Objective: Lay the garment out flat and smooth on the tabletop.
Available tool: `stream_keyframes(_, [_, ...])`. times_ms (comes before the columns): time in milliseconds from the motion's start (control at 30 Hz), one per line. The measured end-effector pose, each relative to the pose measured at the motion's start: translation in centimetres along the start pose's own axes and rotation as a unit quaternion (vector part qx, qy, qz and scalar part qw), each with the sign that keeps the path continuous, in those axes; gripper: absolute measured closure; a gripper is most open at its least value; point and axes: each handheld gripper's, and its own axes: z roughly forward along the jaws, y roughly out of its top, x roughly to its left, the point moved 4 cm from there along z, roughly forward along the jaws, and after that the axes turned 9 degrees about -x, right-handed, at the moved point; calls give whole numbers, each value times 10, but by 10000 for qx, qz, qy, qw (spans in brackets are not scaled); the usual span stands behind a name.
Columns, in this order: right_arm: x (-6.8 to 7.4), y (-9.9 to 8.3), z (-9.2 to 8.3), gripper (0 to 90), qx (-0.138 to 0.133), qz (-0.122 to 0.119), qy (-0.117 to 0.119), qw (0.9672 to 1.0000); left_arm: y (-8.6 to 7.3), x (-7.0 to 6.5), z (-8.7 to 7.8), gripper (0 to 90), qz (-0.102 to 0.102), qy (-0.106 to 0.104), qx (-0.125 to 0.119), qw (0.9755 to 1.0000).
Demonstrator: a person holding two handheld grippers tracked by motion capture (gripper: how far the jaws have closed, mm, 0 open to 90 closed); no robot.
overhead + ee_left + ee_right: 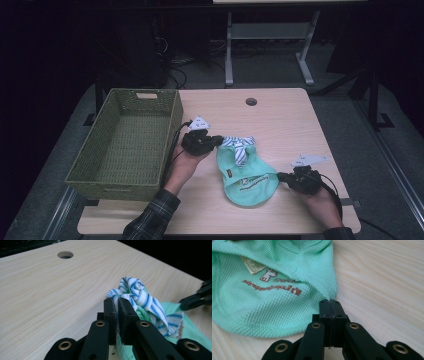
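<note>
The light wood-grain counter is carrying a green woven rectangular basket at its left side and, beside it, a small mint-green mesh garment with a blue-and-white striped collar, lying flat near the centre. The garment is judged light, soft and limp, sagging wherever unsupported, so hems and collar are offering the surest holds. The left claw is pinching the striped collar; the right claw is pressing together on the garment's hem corner.

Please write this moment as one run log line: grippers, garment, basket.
left gripper: shut on green garment, striped end | right gripper: shut on garment edge | garment: on table | basket: left, holds nothing visible
</note>
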Motion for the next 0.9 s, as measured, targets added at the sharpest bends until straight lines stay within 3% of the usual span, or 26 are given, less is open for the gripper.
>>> stream_keyframes(167, [1,-9,-8,890,49,4,8,10000,-14,6,11,851,142,268,335,9990])
stream_keyframes(200, [1,-10,-10,890,66,1,10,10000,-16,6,13,851,84,285,371,9989])
stream_keyframes(400, [2,-17,-17,888,73,-9,19,10000,-29,9,25,843,164,316,721,9968])
stream_keyframes(633, [1,-11,-20,725,-103,-3,54,9999,-22,6,16,688,214,438,535,9974])
stream_keyframes(733, [1,-5,-23,726,-205,2,57,9998,-17,0,7,691,233,382,463,9979])
stream_keyframes(900, [1,9,-18,862,-315,-98,77,9994,-17,-20,-1,865,301,24,536,9981])
